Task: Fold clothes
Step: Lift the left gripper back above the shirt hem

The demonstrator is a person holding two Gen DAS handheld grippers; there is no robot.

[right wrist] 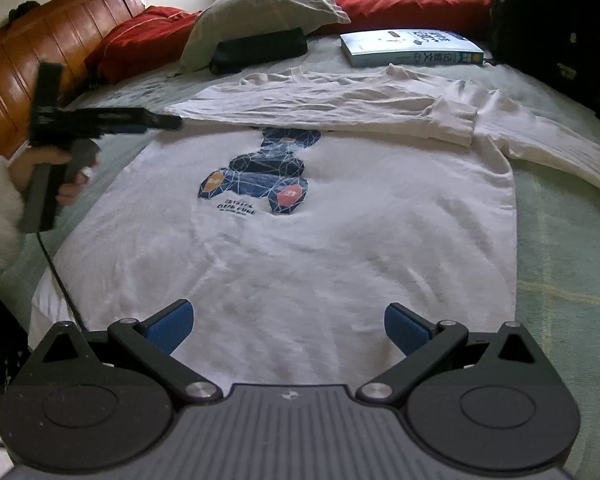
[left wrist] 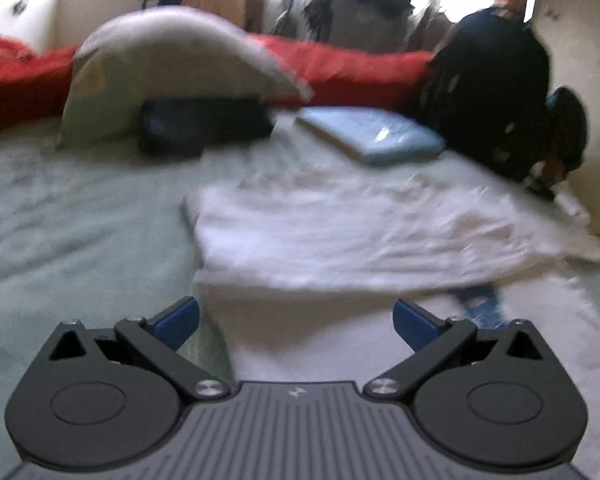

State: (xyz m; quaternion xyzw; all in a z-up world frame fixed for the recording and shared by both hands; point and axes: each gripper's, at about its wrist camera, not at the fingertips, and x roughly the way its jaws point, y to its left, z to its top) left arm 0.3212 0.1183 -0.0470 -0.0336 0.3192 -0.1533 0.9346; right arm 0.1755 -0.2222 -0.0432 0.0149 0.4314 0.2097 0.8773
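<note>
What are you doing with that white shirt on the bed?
A person is folding a white sweatshirt with a blue picture on its front, spread on the bed. One sleeve is already folded across the chest; the other sleeve lies out to the side. The left gripper is by the folded sleeve's edge, and the right gripper hovers open over the hem, holding nothing. A book and pillow lie beyond.
</note>
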